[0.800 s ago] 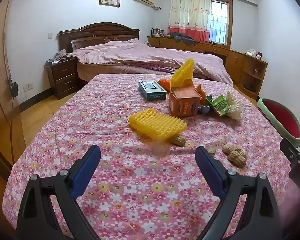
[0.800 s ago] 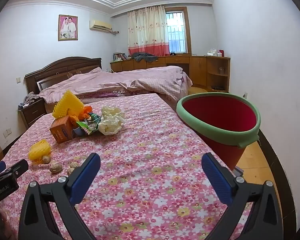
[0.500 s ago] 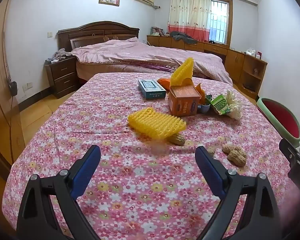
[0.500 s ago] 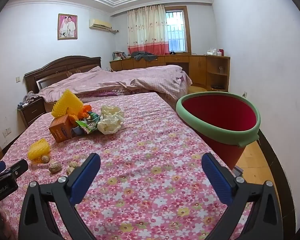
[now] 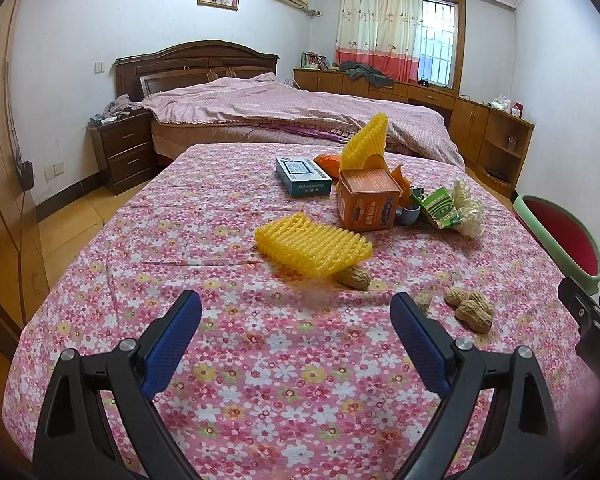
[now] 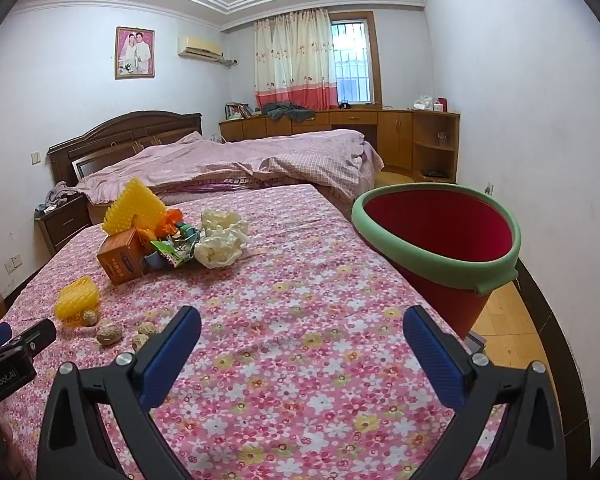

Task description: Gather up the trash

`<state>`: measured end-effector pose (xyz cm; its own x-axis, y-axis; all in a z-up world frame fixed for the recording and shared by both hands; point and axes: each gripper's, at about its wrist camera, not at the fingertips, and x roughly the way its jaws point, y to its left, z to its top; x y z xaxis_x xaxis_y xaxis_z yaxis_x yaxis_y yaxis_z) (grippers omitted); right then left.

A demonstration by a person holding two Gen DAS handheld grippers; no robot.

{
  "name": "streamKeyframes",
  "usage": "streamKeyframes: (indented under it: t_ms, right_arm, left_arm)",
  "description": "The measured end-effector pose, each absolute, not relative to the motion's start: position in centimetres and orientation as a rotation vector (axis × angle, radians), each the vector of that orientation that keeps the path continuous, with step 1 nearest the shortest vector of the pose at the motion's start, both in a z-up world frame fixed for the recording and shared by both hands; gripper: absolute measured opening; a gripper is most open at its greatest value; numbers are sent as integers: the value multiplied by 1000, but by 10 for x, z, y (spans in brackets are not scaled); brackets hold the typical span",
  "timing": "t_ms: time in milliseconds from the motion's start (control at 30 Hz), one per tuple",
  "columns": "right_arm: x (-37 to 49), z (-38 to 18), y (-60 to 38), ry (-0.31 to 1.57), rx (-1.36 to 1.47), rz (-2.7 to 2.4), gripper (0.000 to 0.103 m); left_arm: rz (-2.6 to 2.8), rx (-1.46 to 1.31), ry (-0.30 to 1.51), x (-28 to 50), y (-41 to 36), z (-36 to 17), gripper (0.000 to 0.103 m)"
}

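Left tool [image 5: 296, 320] and right tool [image 6: 302, 330] both gape wide, empty, above the desk [image 5: 260, 380]; peanuts [image 5: 470, 308] at left tool's two o'clock, bin [image 6: 440, 240] at right tool's one.

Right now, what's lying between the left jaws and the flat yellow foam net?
In the left wrist view, one peanut against the flat yellow foam net; otherwise bare floral cloth before the left gripper.
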<state>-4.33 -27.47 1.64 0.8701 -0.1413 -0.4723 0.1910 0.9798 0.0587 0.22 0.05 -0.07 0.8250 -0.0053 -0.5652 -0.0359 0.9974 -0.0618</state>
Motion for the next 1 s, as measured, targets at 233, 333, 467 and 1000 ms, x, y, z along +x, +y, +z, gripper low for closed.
streamKeyframes:
  t_ms: [233, 333, 467, 1000]
  right_arm:
    - [-40, 15, -276, 486, 104, -173, 103]
    - [-40, 15, -276, 486, 105, -174, 103]
    - [-40, 15, -276, 486, 104, -174, 103]
    - [-41, 15, -276, 486, 105, -174, 103]
  left_arm:
    - [17, -71, 601, 2, -2, -1, 95]
    - [17, -71, 601, 2, -1, -1, 95]
    - [16, -72, 602, 2, -1, -1, 95]
    - [16, -72, 602, 2, -1, -1, 95]
